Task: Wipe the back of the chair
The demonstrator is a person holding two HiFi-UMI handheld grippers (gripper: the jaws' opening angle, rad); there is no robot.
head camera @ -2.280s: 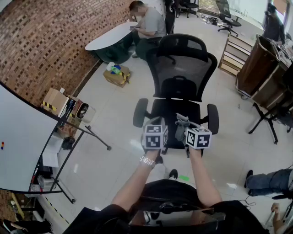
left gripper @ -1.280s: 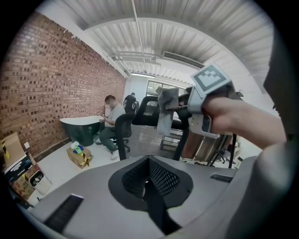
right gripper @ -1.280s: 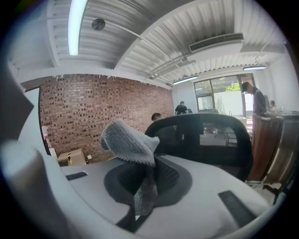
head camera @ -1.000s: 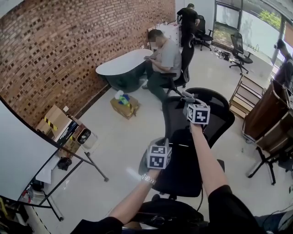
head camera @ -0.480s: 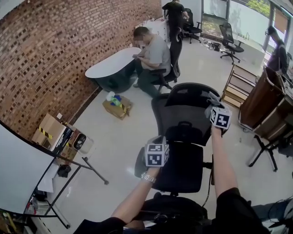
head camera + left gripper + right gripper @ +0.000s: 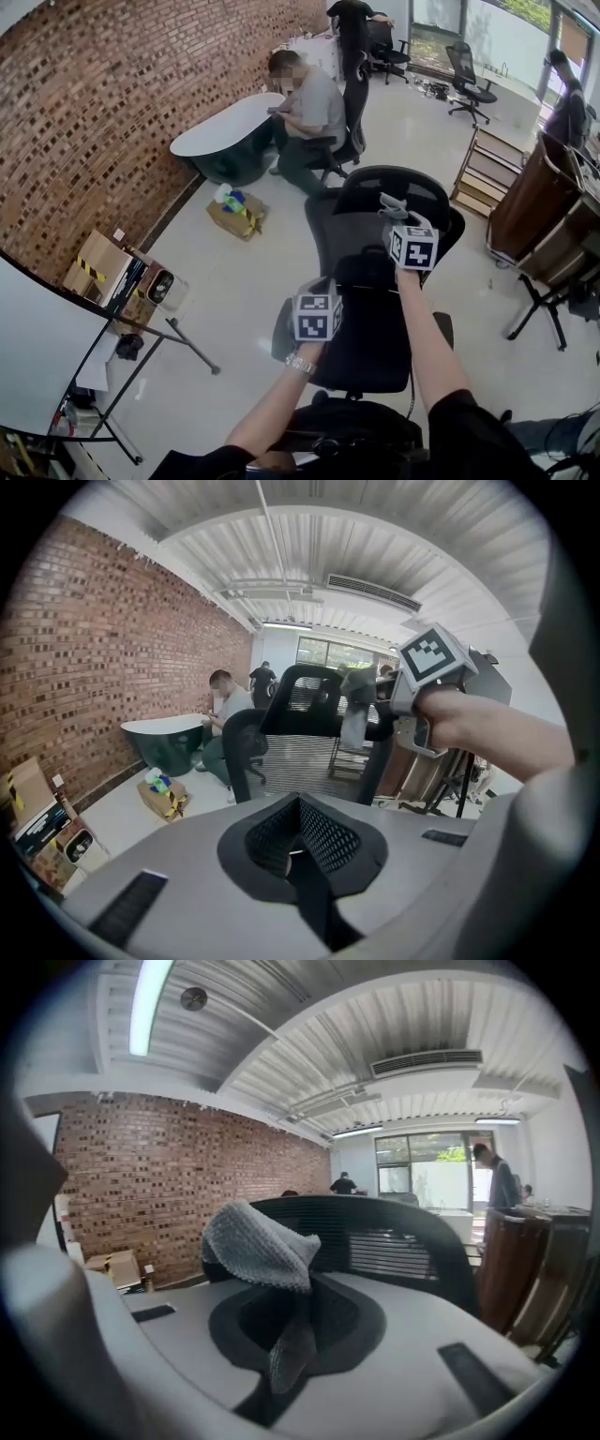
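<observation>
Right hand-held gripper (image 6: 397, 217) clamped on grey cloth (image 6: 259, 1241) at chair headrest (image 6: 417, 187); left hand-held gripper (image 6: 298, 851) jaws together, empty, nearer, left.

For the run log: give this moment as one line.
right gripper: shut on cloth, at chair back | left gripper: shut, empty
</observation>
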